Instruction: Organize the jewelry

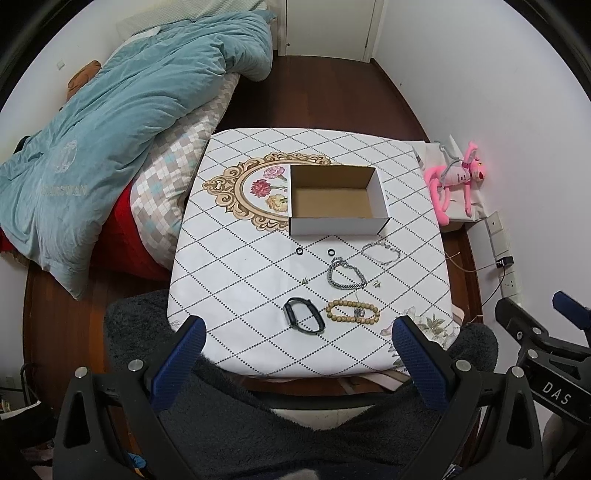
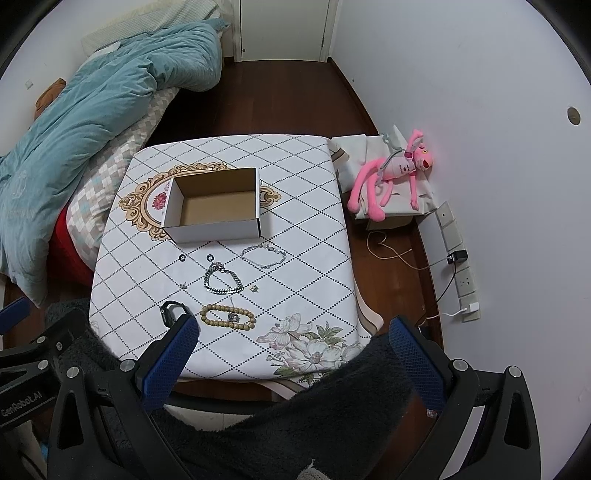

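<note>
Both grippers, left (image 1: 297, 334) and right (image 2: 293, 334), hang spread and empty; tiny black rings (image 1: 331, 252) could slip between wide pads, missing the open white cardboard box (image 1: 338, 232).

White walls (image 2: 461, 74), dark wood floor (image 1: 314, 92). Bed at left under a rumpled teal duvet (image 1: 110, 122); a white door (image 1: 325, 26) stands at the far end. Wall sockets (image 2: 465, 282) low on right.

A teal duvet (image 1: 122, 107) covers the bed, and a pink plush toy (image 2: 395, 173) lies by the wall.
</note>
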`<state>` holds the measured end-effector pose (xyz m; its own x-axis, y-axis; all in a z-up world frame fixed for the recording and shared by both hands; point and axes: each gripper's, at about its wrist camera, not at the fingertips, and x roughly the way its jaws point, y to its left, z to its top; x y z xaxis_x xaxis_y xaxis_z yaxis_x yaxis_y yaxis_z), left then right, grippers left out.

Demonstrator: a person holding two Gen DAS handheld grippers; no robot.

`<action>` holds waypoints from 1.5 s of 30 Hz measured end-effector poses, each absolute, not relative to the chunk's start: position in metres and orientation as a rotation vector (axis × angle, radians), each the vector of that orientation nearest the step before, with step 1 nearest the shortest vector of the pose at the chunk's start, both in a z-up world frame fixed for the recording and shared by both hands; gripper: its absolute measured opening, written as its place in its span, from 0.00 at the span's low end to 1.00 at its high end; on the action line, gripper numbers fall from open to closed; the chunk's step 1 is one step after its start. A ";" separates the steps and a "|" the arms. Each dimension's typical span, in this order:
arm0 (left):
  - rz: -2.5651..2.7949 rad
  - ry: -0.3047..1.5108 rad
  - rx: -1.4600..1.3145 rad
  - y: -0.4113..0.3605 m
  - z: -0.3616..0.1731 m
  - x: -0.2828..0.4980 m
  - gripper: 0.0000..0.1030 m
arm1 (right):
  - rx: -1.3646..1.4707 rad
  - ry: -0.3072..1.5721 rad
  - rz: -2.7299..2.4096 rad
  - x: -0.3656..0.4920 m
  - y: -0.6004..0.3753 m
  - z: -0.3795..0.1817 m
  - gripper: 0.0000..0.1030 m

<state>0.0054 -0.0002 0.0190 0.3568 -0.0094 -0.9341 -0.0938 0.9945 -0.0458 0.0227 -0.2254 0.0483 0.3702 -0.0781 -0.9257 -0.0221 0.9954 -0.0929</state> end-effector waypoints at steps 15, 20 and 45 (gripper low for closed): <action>0.193 1.288 0.018 0.019 -0.101 0.051 0.99 | -0.085 1.359 -0.043 0.086 -0.214 -0.081 1.00; 0.154 1.387 0.010 0.016 -0.152 0.053 0.86 | -0.072 1.474 -0.051 0.093 -0.212 -0.152 0.89; 0.028 1.506 -0.087 0.008 -0.235 0.055 0.09 | -0.019 1.579 -0.023 0.078 -0.186 -0.240 0.40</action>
